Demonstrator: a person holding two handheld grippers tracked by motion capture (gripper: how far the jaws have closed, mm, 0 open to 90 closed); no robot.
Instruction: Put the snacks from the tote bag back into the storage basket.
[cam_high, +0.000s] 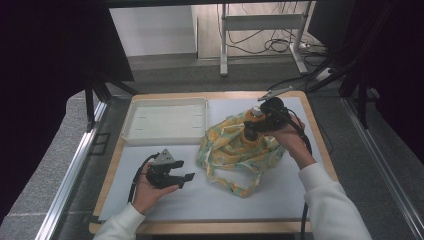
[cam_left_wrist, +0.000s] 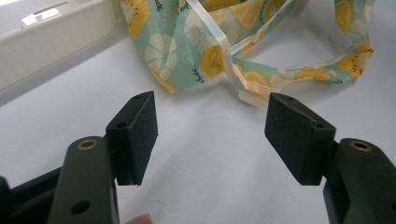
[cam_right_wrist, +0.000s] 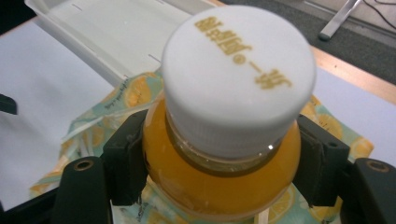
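Right gripper (cam_right_wrist: 219, 163) is clamped on the juice bottle (cam_right_wrist: 224, 140) (white cap) just above the fruit-print bag (cam_high: 235, 150), while the left gripper (cam_left_wrist: 212, 135) rests wide open on the mat.

Orange bottle (cam_right_wrist: 219, 172) with white cap (cam_right_wrist: 238, 74); teal cloth bag (cam_high: 235, 150) printed with yellow, seemingly citrus, slices; white tray (cam_high: 165, 142).

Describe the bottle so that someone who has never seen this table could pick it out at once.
Start at the white tray at the back of the table, then look to its right, to the crumpled lemon-print cloth bag. Over the bag, the right gripper holds the bottle by its shoulder. It is the one thing with orange liquid and a white screw cap printed in gold.
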